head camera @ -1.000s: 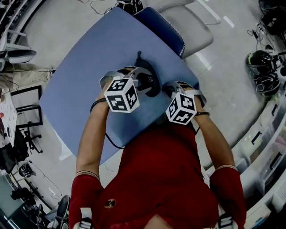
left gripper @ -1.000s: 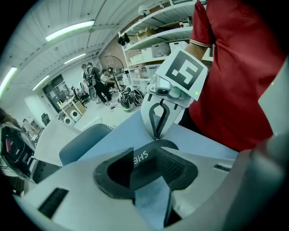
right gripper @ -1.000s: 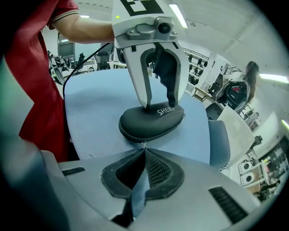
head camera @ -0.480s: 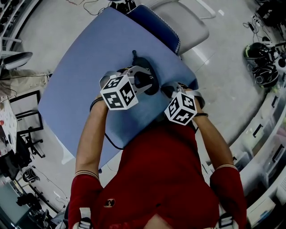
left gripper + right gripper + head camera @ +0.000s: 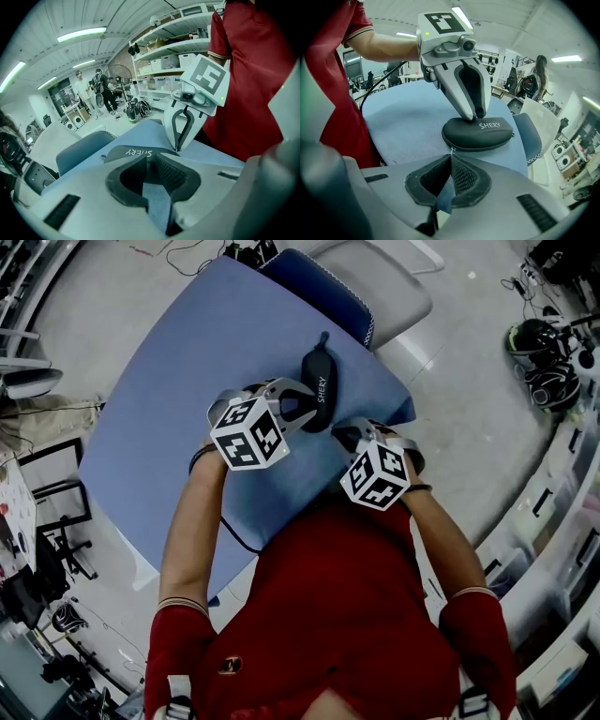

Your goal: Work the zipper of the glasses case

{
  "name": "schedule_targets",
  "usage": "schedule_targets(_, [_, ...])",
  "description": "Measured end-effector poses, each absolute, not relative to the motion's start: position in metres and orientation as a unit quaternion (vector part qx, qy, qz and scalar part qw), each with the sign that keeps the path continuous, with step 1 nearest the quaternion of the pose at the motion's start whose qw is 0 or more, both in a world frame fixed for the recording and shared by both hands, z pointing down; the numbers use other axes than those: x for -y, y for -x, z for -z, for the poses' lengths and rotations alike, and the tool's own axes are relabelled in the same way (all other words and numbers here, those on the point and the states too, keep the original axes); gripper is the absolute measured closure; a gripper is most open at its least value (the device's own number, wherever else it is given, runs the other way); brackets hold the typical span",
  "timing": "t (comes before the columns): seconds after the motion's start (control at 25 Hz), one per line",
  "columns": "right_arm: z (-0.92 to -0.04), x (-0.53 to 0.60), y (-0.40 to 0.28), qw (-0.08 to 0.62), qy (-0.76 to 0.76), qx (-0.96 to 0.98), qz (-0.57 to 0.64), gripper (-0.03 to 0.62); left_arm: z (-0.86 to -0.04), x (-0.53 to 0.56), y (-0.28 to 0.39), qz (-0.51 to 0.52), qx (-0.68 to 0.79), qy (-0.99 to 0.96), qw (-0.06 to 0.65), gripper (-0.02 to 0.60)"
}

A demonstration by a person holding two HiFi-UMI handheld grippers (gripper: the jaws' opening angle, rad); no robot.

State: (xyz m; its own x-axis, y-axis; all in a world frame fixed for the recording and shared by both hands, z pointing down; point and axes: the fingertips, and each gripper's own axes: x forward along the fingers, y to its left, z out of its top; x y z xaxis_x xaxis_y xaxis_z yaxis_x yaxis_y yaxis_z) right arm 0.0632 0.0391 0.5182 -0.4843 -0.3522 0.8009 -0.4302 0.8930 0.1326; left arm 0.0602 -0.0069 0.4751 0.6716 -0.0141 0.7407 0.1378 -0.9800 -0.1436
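The glasses case lies on the blue surface, its long axis running away from the person toward the chair just beyond it. The coming move turns on that axis. The right tongs sit at the case's near end, on its right-hand long side. They are clenched tip to tip on what looks like the thin metal zipper pull — it is too small to be sure. From there the seam runs along the case, crosswise to the line of those tongs, so the pull would likely have to travel toward the case's far end, not toward the person. The left tongs come at the case from the other side, about midway along. Their jaws have just been closing and now pinch its upper rim — seemingly to steady it. White lettering on the case reads "SHERY".
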Motion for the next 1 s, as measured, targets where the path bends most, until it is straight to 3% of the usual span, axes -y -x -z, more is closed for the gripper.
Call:
schedule_targets(0.2, [-0.519,-0.038,-0.068,0.467,-0.227,0.854,-0.020,0.595,-0.474,0.008,-0.060,0.409,0.036,0.906,0.104,0.522])
schedule_targets(0.44, [-0.519,-0.035,-0.086,0.485,-0.220,0.846,-0.007,0.595,-0.475,0.004,-0.058,0.435,0.055,0.890,0.129,0.456])
schedule_targets(1.0, [-0.517,-0.008,-0.133,0.501,-0.196,0.842,0.032,0.595,-0.470,0.021,-0.087,0.498,0.165,0.814,0.251,0.341])
